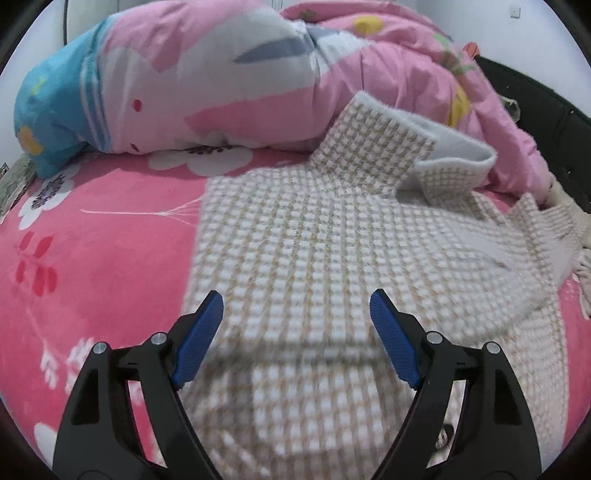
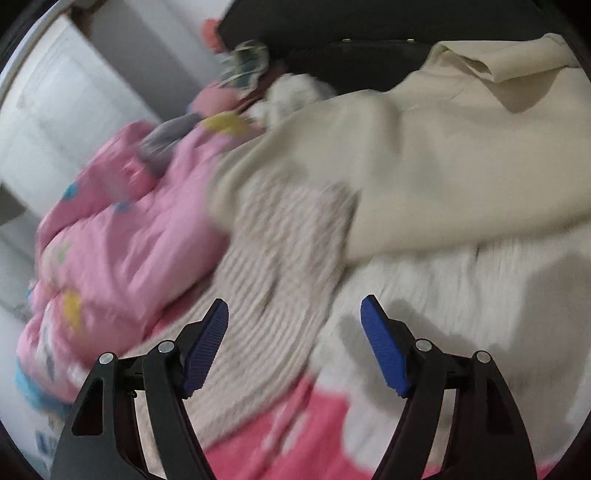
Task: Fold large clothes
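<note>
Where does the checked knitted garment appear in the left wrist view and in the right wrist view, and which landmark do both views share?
Left wrist view: the checked knitted garment fills the centre and right, spread on the pink floral bed sheet.
Right wrist view: blurred; it is probably the ribbed-looking beige fabric at centre, partly under a cream garment.
Shared landmark: the pink quilt, top in the left view, left in the right view.

I am looking over a bed whose pink flowered sheet (image 1: 110, 266) is covering the mattress. A pink quilt (image 1: 207, 85) is lying bunched at the far side. A dark headboard (image 2: 332, 33) is standing beyond, and white walls (image 2: 55, 122) are catching soft light.
</note>
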